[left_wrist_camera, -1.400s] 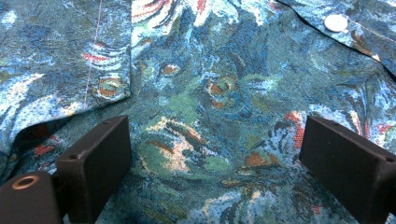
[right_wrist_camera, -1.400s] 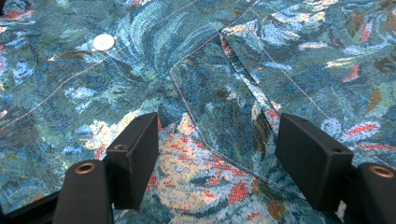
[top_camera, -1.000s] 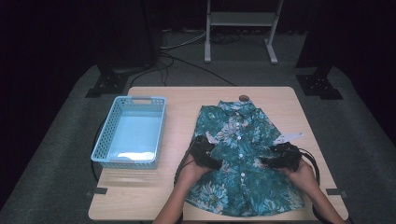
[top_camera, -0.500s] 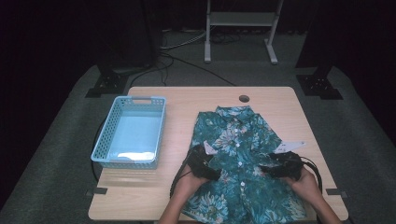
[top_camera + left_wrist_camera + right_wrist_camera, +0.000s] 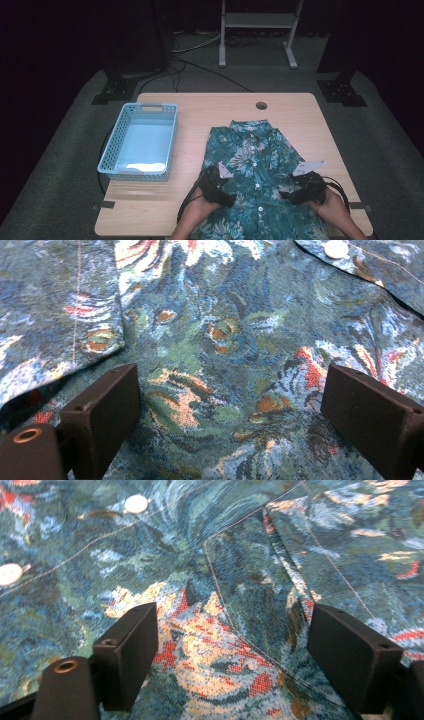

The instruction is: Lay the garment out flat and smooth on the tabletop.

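A floral shirt (image 5: 257, 170) lies spread flat, buttoned front up, on the right half of the wooden worktop (image 5: 200, 107), its collar pointing away from the person and its hem running off the near edge. The left gripper (image 5: 223, 192) sits over the shirt's left side, the right gripper (image 5: 292, 192) over its right side, both low above the cloth with the button line between them. In the left gripper view the jaws stand wide apart with patterned fabric (image 5: 225, 355) flat between them and nothing pinched; a folded edge lies to the upper left and a white button (image 5: 336, 248) shows at the top. In the right gripper view the jaws are likewise spread, hovering over the chest pocket (image 5: 260, 595), with two buttons (image 5: 136, 503) at the upper left. Whether the jaw tips touch the cloth cannot be told. A light blue basket (image 5: 112, 150) stands on the worktop's left half, well apart from the shirt. A small round hole (image 5: 261, 105) sits near the far edge, beyond the collar.
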Motion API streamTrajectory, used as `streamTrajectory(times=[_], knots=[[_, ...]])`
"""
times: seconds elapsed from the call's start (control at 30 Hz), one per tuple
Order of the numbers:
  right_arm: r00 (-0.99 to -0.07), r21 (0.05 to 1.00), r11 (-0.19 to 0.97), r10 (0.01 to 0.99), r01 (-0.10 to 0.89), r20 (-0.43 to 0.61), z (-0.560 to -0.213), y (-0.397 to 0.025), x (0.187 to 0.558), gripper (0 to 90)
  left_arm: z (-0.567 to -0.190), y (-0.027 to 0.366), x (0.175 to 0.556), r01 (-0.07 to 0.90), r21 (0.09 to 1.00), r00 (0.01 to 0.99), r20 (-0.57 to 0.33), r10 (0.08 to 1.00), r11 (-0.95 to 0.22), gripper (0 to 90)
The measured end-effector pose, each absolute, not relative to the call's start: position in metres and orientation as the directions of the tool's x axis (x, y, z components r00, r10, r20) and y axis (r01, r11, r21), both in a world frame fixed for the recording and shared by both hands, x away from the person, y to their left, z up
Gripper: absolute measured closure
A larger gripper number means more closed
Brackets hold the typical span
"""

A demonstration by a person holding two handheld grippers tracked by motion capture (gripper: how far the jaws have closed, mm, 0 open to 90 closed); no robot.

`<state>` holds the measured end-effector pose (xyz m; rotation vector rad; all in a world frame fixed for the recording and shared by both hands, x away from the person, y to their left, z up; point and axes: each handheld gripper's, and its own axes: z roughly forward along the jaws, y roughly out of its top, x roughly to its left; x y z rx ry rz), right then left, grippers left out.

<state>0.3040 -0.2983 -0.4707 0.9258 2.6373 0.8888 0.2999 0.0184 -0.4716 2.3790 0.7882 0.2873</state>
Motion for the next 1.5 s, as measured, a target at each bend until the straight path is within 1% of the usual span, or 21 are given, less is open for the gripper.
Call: streamTrajectory(times=[0.07,0.1,0.13,0.23,0.27,0.33,0.37,0.4,0.47,0.53,0.57,0.6,0.63,0.7,0.77,0.83,0.9,0.97,1.07,1.27,1.5], knots=[[-0.799,0.560,0.660,0.601,0.500,0.006,-0.467,-0.296,0.303,19.6,-0.470,0.017,0.298,0.451,0.604,0.816,0.021,0.578,-0.658,8.5],[-0.811,0.533,0.682,0.586,0.500,0.011,-0.464,-0.295,0.303,21.5,-0.470,0.017,0.297,0.436,0.609,0.821,0.032,0.570,-0.662,8.5],[-0.822,0.515,0.690,0.568,0.508,0.050,-0.458,-0.296,0.306,25.0,-0.468,0.016,0.300,0.425,0.625,0.822,0.036,0.568,-0.655,8.5],[-0.818,0.533,0.678,0.573,0.506,0.048,-0.449,-0.299,0.311,25.0,-0.466,0.014,0.306,0.414,0.638,0.823,0.043,0.567,-0.649,8.5],[-0.810,0.550,0.665,0.585,0.506,0.039,-0.441,-0.301,0.319,24.9,-0.466,0.013,0.310,0.410,0.643,0.822,0.048,0.568,-0.647,8.5],[-0.797,0.567,0.645,0.603,0.512,0.034,-0.435,-0.303,0.329,24.9,-0.464,0.012,0.326,0.417,0.648,0.810,0.053,0.584,-0.637,8.5],[-0.797,0.567,0.645,0.603,0.512,0.034,-0.435,-0.303,0.329,24.9,-0.464,0.012,0.326,0.417,0.648,0.810,0.053,0.584,-0.637,8.5],[-0.782,0.583,0.625,0.622,0.520,0.032,-0.431,-0.304,0.340,25.0,-0.464,0.012,0.332,0.427,0.653,0.802,0.047,0.596,-0.626,8.5],[-0.774,0.589,0.616,0.632,0.522,0.025,-0.431,-0.304,0.346,25.8,-0.463,0.011,0.346,0.440,0.659,0.794,0.031,0.607,-0.609,8.5],[-0.739,0.597,0.580,0.673,0.554,0.033,-0.434,-0.303,0.365,28.2,-0.460,0.008,0.364,0.452,0.679,0.782,0.011,0.623,-0.579,8.9],[-0.739,0.597,0.580,0.673,0.554,0.033,-0.434,-0.303,0.365,28.2,-0.460,0.008,0.364,0.452,0.679,0.782,0.011,0.623,-0.579,8.9],[-0.717,0.600,0.557,0.696,0.574,0.040,-0.439,-0.301,0.376,33.2,-0.458,0.004,0.375,0.439,0.676,0.779,0.041,0.625,-0.592,8.9],[-0.717,0.600,0.557,0.696,0.574,0.040,-0.439,-0.301,0.376,33.2,-0.458,0.004,0.375,0.439,0.676,0.779,0.041,0.625,-0.592,8.9],[-0.703,0.582,0.570,0.712,0.580,0.003,-0.448,-0.297,0.390,34.6,-0.458,-0.001,0.390,0.448,0.664,0.774,0.047,0.632,-0.598,8.9],[-0.696,0.567,0.575,0.718,0.590,-0.003,-0.452,-0.295,0.393,34.6,-0.460,-0.002,0.394,0.457,0.656,0.772,0.043,0.634,-0.600,8.9],[-0.691,0.555,0.582,0.722,0.594,-0.018,-0.458,-0.294,0.398,35.2,-0.465,-0.002,0.400,0.474,0.643,0.772,0.026,0.636,-0.601,8.9],[-0.701,0.561,0.582,0.713,0.588,-0.005,-0.462,-0.292,0.399,35.6,-0.472,0.000,0.401,0.486,0.632,0.769,0.020,0.639,-0.604,8.9],[-0.707,0.569,0.581,0.707,0.582,0.000,-0.463,-0.293,0.398,36.7,-0.473,0.001,0.401,0.485,0.640,0.767,0.018,0.642,-0.597,8.8],[-0.716,0.578,0.583,0.698,0.571,0.004,-0.464,-0.293,0.396,34.2,-0.473,0.003,0.397,0.486,0.638,0.765,0.020,0.644,-0.597,8.8],[-0.725,0.603,0.576,0.689,0.552,0.005,-0.467,-0.294,0.382,33.3,-0.473,0.004,0.381,0.482,0.634,0.774,0.017,0.633,-0.605,8.8],[-0.732,0.598,0.583,0.681,0.550,0.009,-0.466,-0.294,0.362,33.3,-0.472,0.008,0.355,0.466,0.625,0.794,0.018,0.608,-0.627,8.8]])
